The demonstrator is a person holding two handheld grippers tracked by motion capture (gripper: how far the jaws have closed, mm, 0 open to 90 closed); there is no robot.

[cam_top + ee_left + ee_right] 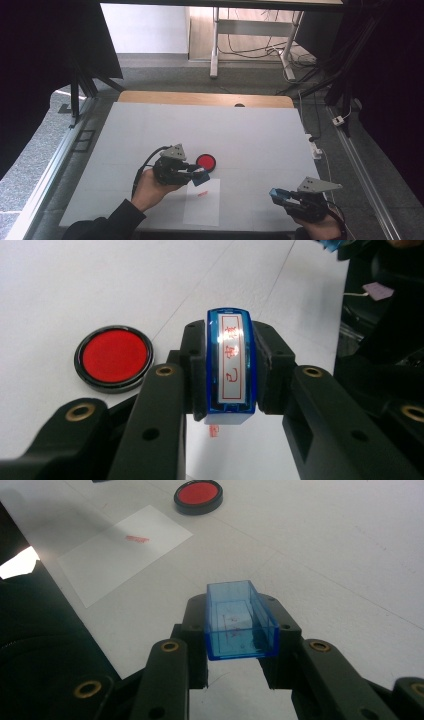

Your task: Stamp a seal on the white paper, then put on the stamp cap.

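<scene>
Left gripper [231,390]: jaws closed on the flanks of a blue stamp [231,365], label side up toward the camera, red characters on the label. The stamp hangs clear of the table, above the near edge of a white paper sheet [280,440]. Directly below the jaws, a small red imprint [214,430] already sits on the sheet. Off to the left of the jaws, well apart from them, the red ink pad [114,358] lies open on the table [60,290].

Right gripper [240,645]: jaws closed on a clear blue stamp cap [239,620], hollow side open and facing away from the camera. Sheet and pad lie far ahead of these jaws, up and left.

Step in hand, as judged: the mark is made and the stamp is lifted off; capping comes next.

Next move calls for: bringing the two grippers together over bare table, lining the cap's opening square with the stamp's inked face, then pressing home without smearing ink or loosening either grip.
</scene>
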